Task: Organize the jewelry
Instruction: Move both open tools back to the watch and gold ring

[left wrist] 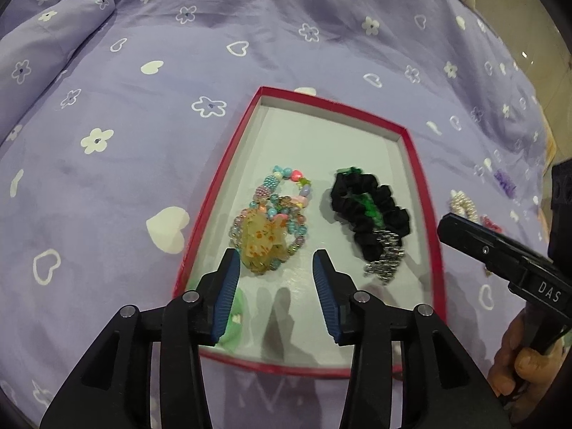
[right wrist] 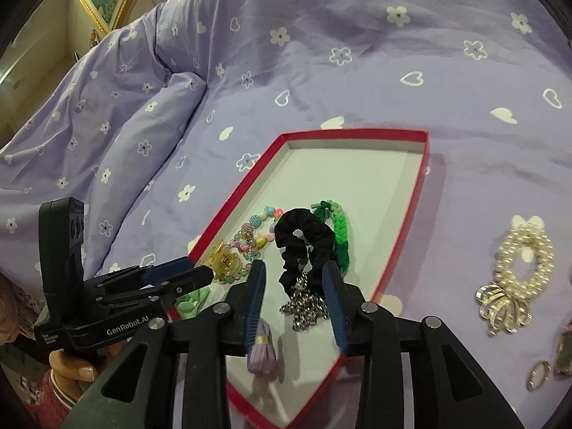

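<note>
A red-rimmed box point(left wrist: 422, 164) with a white floor lies on the purple bedspread. In it lie a yellow hair claw point(left wrist: 262, 243) on a coloured bead bracelet point(left wrist: 286, 186), a black scrunchie point(left wrist: 371, 214), a green braided band point(right wrist: 339, 236), a silver chain point(left wrist: 386, 261), a pale green hair tie point(left wrist: 234, 318) and a lilac hair tie point(right wrist: 262, 350). My left gripper point(left wrist: 275, 271) is open and empty, just in front of the claw. My right gripper point(right wrist: 295, 286) is open and empty over the scrunchie and chain.
On the bedspread right of the box lie a pearl scrunchie point(right wrist: 525, 254), a silver ribbon brooch point(right wrist: 504, 309), a small ring point(right wrist: 538, 375) and a dark piece at the frame edge point(right wrist: 563, 354). A folded quilt ridge point(right wrist: 107, 136) rises at the left.
</note>
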The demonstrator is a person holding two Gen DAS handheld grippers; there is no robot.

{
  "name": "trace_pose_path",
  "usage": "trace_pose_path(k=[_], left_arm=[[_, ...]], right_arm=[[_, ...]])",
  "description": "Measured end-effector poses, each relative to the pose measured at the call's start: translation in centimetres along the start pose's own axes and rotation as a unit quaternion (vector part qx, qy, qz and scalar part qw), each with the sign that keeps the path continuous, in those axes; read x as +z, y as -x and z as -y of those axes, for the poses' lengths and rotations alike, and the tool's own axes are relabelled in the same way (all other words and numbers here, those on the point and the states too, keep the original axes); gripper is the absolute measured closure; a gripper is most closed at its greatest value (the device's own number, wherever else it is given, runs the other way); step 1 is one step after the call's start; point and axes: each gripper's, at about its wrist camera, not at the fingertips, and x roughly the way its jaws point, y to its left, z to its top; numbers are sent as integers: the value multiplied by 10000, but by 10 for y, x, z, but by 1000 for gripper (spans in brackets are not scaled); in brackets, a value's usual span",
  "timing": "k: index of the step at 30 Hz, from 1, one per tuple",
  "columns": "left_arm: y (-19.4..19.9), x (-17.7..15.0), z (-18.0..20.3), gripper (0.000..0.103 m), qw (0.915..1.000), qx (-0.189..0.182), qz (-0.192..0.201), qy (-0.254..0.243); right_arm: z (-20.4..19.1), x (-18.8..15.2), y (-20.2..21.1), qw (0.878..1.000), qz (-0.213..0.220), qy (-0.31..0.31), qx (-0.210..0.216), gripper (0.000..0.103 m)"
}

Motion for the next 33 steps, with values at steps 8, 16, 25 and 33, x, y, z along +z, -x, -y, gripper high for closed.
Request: trace_pose_path(k=[8, 16, 25, 33], left_arm=[[19, -13, 22, 57, 9996, -253, 81, 30], [28, -21, 63, 57, 9983, -505, 73, -294], [26, -29, 115, 55, 9944, -743, -37, -747], [17, -36, 147, 54, 9913, -832, -185, -999]], right_arm=[[17, -17, 45, 9995, 265, -131, -137, 59], [53, -44, 93, 9970, 452, -426, -469, 59], [91, -66, 136, 9912, 659, -735, -877, 59], [125, -79, 152, 9856, 725, -1006, -1151, 59]])
